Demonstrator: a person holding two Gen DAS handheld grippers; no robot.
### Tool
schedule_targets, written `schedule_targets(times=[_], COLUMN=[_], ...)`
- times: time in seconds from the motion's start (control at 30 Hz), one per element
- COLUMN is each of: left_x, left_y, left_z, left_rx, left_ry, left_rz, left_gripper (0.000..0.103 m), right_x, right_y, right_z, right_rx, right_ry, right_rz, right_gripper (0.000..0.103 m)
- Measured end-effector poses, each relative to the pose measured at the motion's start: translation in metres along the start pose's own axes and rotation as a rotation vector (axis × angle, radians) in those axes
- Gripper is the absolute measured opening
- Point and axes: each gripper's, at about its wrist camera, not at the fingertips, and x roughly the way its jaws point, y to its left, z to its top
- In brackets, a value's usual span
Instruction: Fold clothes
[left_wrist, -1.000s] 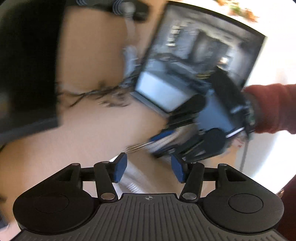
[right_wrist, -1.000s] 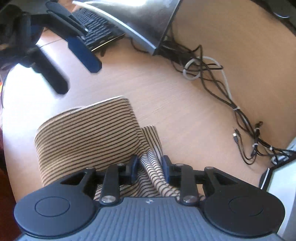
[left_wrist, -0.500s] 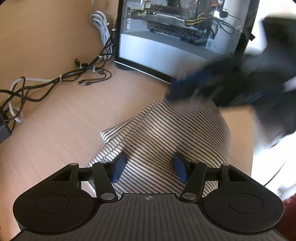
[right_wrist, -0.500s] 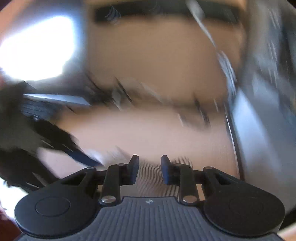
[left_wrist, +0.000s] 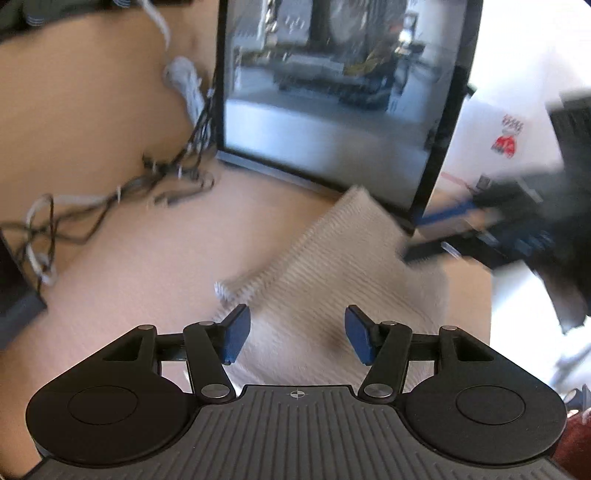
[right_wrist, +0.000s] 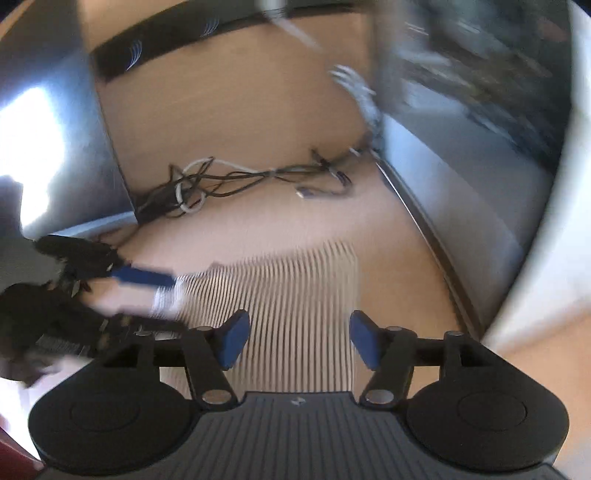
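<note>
Striped garment (left_wrist: 343, 280) on the desk (left_wrist: 147, 266), cables (left_wrist: 110, 199) behind, computer case (left_wrist: 332, 110) beyond.

Light brown wooden desk surface (left_wrist: 122, 258) spans below and ahead of the jaws. Tangle of black and white cables (right_wrist: 236, 181) lies ahead. Glass-sided dark computer case (left_wrist: 332, 96) stands ahead-right. Bright daylight far right.

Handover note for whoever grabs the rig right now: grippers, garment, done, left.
Left gripper: open, holding nothing, above the near part of the striped garment.
Right gripper: open, holding nothing, also over the garment.
Garment: lies on the wooden desk as a compact, roughly rectangular fold, between the cable tangle and the PC case.
Done: at least one fold is in.
Left: frames are blurred; check the edges, then decide whether another fold is needed.
</note>
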Motion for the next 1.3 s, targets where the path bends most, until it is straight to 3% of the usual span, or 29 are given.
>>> schedule_targets(times=[0.1, 0.2, 0.27, 0.33, 0.47, 0.67, 0.83, 0.9, 1.0, 1.1, 1.2, 1.3], left_x=[-0.001, 0.02, 0.033, 0.039, 0.035, 0.017, 0.021, 0.026, 0.018, -0.01, -0.033, -0.044], left_y=[0.004, 0.009, 0.012, 0.017, 0.03, 0.032, 0.002, -0.013, -0.037, -0.034, -0.007, 0.03], left_z=[0.005, 0.005, 0.003, -0.001, -0.01, -0.037, -0.048, -0.045, -0.04, -0.044, -0.056, -0.068], left_rx=[0.025, 0.02, 0.015, -0.025, -0.147, -0.336, -0.379, -0.396, -0.338, -0.305, -0.38, -0.535], left_ry=[-0.022, 0.006, 0.024, 0.039, 0.062, 0.086, 0.081, 0.072, 0.051, 0.02, 0.001, 0.015], left_rz=[-0.012, -0.014, -0.013, -0.003, 0.023, 0.026, -0.041, -0.101, -0.151, -0.104, 0.01, 0.127], left_gripper=[0.066, 0.067, 0.071, 0.073, 0.073, 0.073, 0.073, 0.073, 0.074, 0.084, 0.088, 0.084], right_x=[-0.014, -0.001, 0.017, 0.034, 0.052, 0.086, 0.124, 0.132, 0.118, 0.095, 0.069, 0.071], right_y=[-0.013, -0.025, -0.029, -0.03, -0.032, -0.026, -0.004, 0.008, 0.031, 0.053, 0.079, 0.104], right_z=[-0.028, -0.056, -0.065, -0.062, -0.036, 0.034, 0.087, 0.098, 0.102, 0.097, 0.066, 0.032], right_rx=[0.255, 0.495, 0.574, 0.56, 0.451, 0.188, -0.029, -0.103, -0.223, -0.345, -0.499, -0.641], right_ry=[0.06, 0.119, 0.15, 0.162, 0.159, 0.082, 0.027, 0.011, -0.047, -0.11, -0.163, -0.161], right_rz=[0.035, 0.088, 0.112, 0.131, 0.167, 0.054, -0.024, -0.031, -0.012, 0.018, 0.053, 0.062], right_gripper=[0.063, 0.066, 0.066, 0.066, 0.058, 0.058, 0.058, 0.058, 0.058, 0.063, 0.064, 0.066])
